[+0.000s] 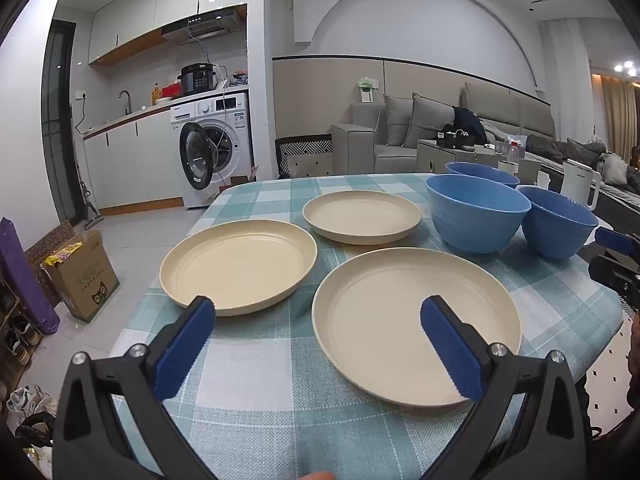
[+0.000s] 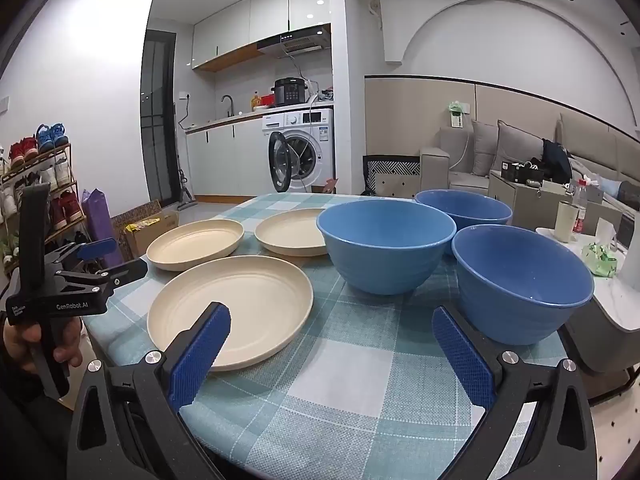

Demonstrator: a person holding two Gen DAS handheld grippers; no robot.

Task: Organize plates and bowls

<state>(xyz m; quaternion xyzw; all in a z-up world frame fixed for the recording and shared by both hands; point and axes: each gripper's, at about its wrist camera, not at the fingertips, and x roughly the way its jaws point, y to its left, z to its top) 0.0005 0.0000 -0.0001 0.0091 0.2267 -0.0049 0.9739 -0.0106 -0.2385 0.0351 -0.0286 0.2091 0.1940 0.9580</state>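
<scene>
Three cream plates lie apart on the checked tablecloth: a near plate (image 1: 416, 332) (image 2: 232, 316), a left plate (image 1: 238, 266) (image 2: 196, 244) and a far plate (image 1: 362, 216) (image 2: 294, 230). Three blue bowls stand upright to their right: a middle bowl (image 1: 476, 214) (image 2: 386, 246), a far bowl (image 1: 482, 174) (image 2: 464, 208) and a near right bowl (image 1: 558, 222) (image 2: 522, 280). My left gripper (image 1: 318, 312) hovers open over the near plate's left rim, holding nothing. My right gripper (image 2: 332, 320) is open above the cloth between the near plate and the near right bowl.
The table (image 2: 340, 380) has its front edge just below both grippers. A hand holds the left gripper's body (image 2: 60, 292) at the table's left side. A cardboard box (image 1: 82, 276) and a shoe rack (image 2: 36, 184) stand on the floor at left. A side table with a cup (image 2: 566, 220) is at right.
</scene>
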